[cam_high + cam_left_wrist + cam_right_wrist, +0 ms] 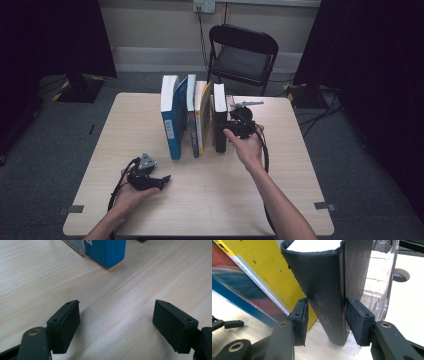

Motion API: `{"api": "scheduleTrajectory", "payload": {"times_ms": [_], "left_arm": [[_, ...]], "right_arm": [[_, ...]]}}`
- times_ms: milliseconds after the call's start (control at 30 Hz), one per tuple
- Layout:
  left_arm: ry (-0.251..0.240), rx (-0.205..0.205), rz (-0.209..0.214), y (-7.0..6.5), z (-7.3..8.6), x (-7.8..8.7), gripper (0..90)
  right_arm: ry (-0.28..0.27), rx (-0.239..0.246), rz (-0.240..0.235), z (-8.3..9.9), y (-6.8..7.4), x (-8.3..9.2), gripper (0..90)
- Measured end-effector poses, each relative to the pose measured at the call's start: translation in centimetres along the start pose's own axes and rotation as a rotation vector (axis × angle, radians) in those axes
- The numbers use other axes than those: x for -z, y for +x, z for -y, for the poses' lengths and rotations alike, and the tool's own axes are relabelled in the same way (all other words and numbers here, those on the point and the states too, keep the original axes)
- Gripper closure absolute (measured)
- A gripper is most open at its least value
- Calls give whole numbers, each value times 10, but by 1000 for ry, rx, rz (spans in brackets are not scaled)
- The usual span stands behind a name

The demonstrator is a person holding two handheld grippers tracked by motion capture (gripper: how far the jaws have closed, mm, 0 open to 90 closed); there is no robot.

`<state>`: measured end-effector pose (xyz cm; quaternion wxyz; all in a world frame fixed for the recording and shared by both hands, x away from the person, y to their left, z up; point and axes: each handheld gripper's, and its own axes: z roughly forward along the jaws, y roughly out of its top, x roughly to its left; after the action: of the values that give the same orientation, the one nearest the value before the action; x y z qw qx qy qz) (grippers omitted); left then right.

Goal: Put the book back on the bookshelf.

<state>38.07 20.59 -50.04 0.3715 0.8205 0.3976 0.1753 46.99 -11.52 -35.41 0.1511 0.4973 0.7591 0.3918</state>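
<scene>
Black book (329, 302) upright beside clear bookend (382, 280), right gripper (325, 322) clamping spine

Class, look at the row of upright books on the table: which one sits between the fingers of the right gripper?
The black book at the right end of the row. The right gripper has a finger on each side of its spine; its yellow neighbour and the blue books stand outside.
</scene>
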Motion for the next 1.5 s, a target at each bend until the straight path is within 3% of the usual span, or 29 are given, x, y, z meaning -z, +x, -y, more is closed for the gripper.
{"api": "scheduleTrajectory", "payload": {"times_ms": [367,467,600,1033,1167,1500], "left_arm": [[0,0,0,0,0,0,217],[0,0,0,0,0,0,217],[0,0,-1,0,0,0,218],[4,-3,-5,0,1,1,217],[7,-2,-7,1,1,2,217],[-1,20,-23,4,4,5,217]], "right_arm": [[-15,-5,1,7,0,2,595],[-27,3,-3,9,-3,1,506],[-37,14,-11,13,-3,0,451],[-109,42,-40,19,-11,17,368],[-114,49,-53,30,-15,26,339],[-109,-1,-65,74,-41,50,286]]}}
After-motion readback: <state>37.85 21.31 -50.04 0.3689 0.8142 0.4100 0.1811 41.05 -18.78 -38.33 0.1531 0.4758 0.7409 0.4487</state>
